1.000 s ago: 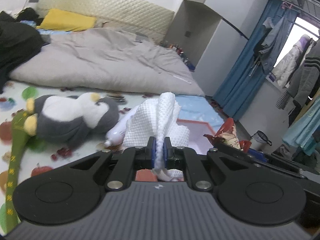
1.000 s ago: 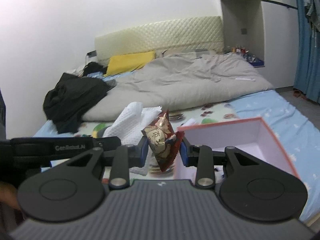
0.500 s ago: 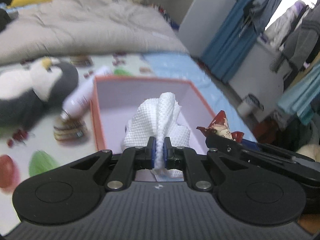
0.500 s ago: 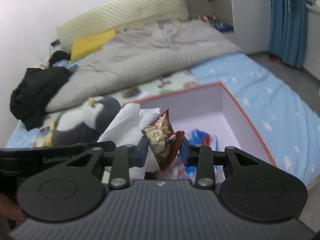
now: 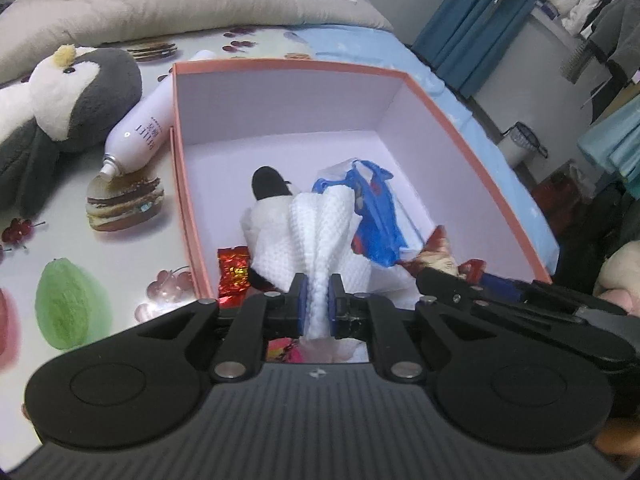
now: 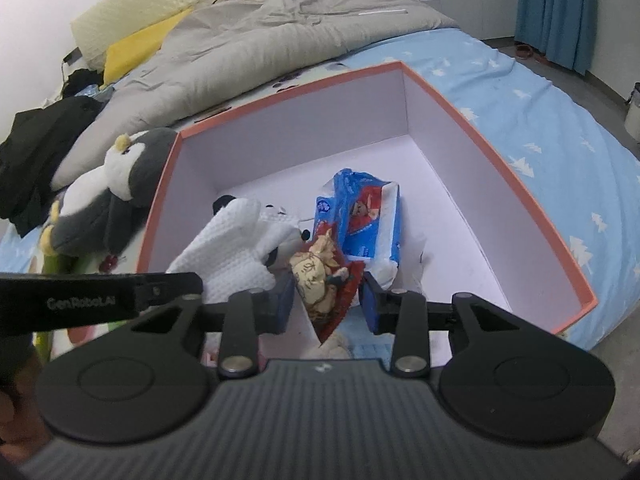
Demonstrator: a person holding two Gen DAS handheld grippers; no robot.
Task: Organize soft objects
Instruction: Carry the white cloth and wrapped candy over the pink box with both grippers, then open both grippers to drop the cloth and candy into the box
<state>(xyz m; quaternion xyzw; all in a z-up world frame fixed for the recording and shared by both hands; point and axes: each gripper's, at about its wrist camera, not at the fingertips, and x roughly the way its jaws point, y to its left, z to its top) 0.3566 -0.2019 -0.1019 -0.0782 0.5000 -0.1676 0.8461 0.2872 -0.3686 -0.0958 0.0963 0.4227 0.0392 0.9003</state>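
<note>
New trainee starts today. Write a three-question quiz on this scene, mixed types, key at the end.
1. True or false: the penguin lies inside the box.
2. What is between the left gripper pads? A) bottle B) white cloth C) tissue pack
3. Fill in: the right gripper has a red snack ____ between its jaws.

Key:
1. False. It lies on the bed beside the box, next to the bottle.
2. B, the white cloth, jaws opening. The tissue pack is already in the box.
3. Packet, jaws opening.

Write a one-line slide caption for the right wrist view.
Right gripper, jaws opening around a red snack packet, above an orange-rimmed box holding a blue tissue pack.
</note>
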